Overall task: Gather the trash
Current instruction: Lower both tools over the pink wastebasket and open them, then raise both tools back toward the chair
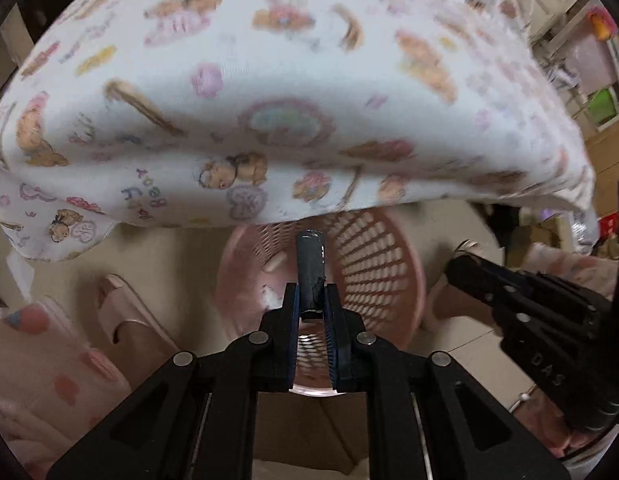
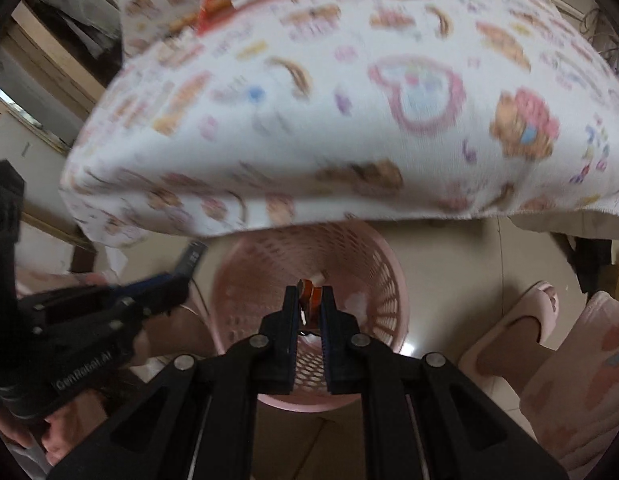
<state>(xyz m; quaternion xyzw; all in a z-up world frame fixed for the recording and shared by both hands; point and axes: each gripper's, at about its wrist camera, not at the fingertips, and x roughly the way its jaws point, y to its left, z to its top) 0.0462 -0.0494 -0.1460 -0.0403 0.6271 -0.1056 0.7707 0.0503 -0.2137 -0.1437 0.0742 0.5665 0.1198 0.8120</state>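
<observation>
In the left wrist view my left gripper (image 1: 310, 296) is shut on a dark grey stick-shaped piece of trash (image 1: 309, 260), which pokes forward over a pink mesh basket (image 1: 381, 264) on the floor. My right gripper (image 2: 309, 298) is shut on a small orange-red scrap (image 2: 306, 289) above the same basket (image 2: 369, 276). White bits lie inside the basket. Each gripper shows in the other's view: the right one (image 1: 465, 266) at the right, the left one (image 2: 175, 280) at the left with its grey stick (image 2: 193, 256).
A table edge draped in a white bear-print cloth (image 1: 289, 80) overhangs the basket's far side. A person's feet in pink slippers (image 1: 121, 312) (image 2: 525, 320) stand on either side on the tiled floor. A cardboard box (image 1: 309, 432) lies near the basket's front.
</observation>
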